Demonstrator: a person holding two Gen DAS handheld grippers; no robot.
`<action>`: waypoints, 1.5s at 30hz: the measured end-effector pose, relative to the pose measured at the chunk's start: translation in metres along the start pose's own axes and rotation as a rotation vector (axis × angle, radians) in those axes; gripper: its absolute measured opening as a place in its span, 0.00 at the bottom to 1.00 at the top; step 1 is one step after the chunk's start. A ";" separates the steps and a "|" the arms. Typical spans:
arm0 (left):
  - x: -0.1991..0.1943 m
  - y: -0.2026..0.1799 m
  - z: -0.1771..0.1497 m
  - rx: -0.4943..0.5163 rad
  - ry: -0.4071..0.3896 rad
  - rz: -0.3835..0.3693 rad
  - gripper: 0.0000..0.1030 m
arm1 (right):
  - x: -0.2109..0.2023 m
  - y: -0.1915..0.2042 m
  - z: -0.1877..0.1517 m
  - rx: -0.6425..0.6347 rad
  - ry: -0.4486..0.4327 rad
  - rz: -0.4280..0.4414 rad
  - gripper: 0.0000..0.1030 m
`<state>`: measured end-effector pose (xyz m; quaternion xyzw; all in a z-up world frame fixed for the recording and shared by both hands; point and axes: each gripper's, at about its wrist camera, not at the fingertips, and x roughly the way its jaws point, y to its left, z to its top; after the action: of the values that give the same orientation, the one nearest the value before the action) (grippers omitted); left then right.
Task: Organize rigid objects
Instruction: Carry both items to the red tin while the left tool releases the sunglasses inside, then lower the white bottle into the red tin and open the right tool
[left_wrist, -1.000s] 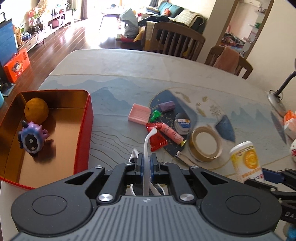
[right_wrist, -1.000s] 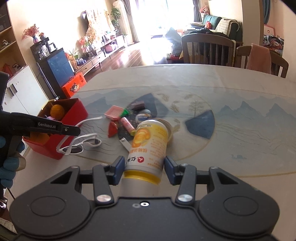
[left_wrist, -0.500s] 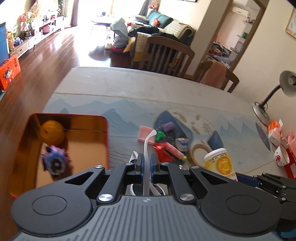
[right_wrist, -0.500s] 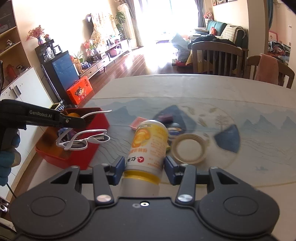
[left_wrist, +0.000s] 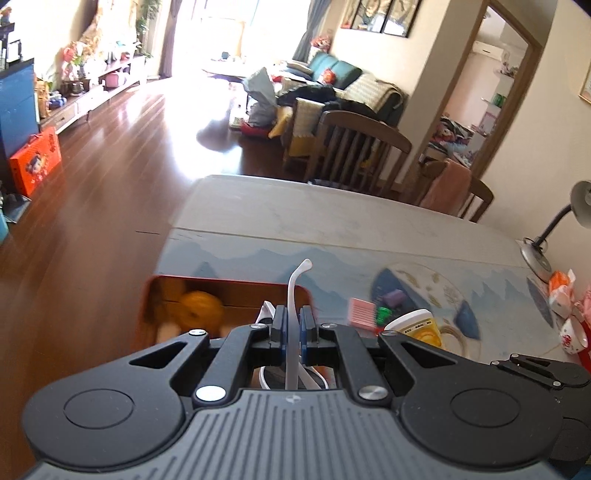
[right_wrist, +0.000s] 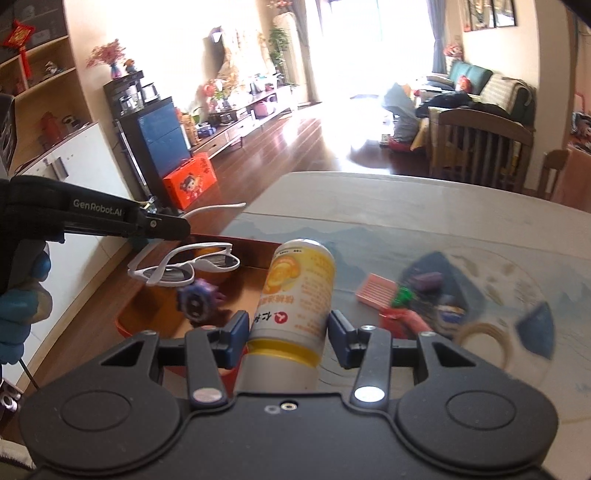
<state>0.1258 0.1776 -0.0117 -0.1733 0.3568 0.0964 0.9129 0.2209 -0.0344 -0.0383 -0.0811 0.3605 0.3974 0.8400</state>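
White sunglasses (right_wrist: 184, 266) hang over red tray (right_wrist: 127, 317), temple pinched in your left tool (left_wrist: 291, 325). Right tool (right_wrist: 288, 326) clamps yellow bottle (right_wrist: 295, 291) beside tray. Bench (right_wrist: 424, 206) mountain-patterned; wooden floor beyond.

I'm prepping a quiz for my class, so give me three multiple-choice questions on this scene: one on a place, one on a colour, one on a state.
1. Where do the white-framed plastic sunglasses hang?
A. over the red metal tray
B. on the floor
C. on a chair

2. What colour is the ribbed rectangular block?
A. blue
B. pink
C. black

3. What does the right claw hold?
A. nothing
B. a tape roll
C. the yellow-labelled cylindrical bottle

Answers: 1 A, the left claw dangles them above the tray; 2 B, it shows pink; 3 C, the bottle sits between its fingers.
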 end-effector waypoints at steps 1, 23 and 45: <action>-0.001 0.007 0.001 -0.002 -0.005 0.006 0.06 | 0.004 0.007 0.003 -0.007 0.004 0.003 0.45; 0.034 0.075 -0.018 0.004 0.005 0.087 0.06 | 0.119 0.083 0.021 -0.215 0.197 -0.060 0.41; 0.050 0.075 -0.039 0.007 0.116 0.099 0.06 | 0.101 0.087 0.010 -0.209 0.169 -0.020 0.56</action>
<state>0.1160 0.2346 -0.0912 -0.1577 0.4174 0.1300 0.8855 0.2062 0.0898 -0.0853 -0.2050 0.3856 0.4163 0.7975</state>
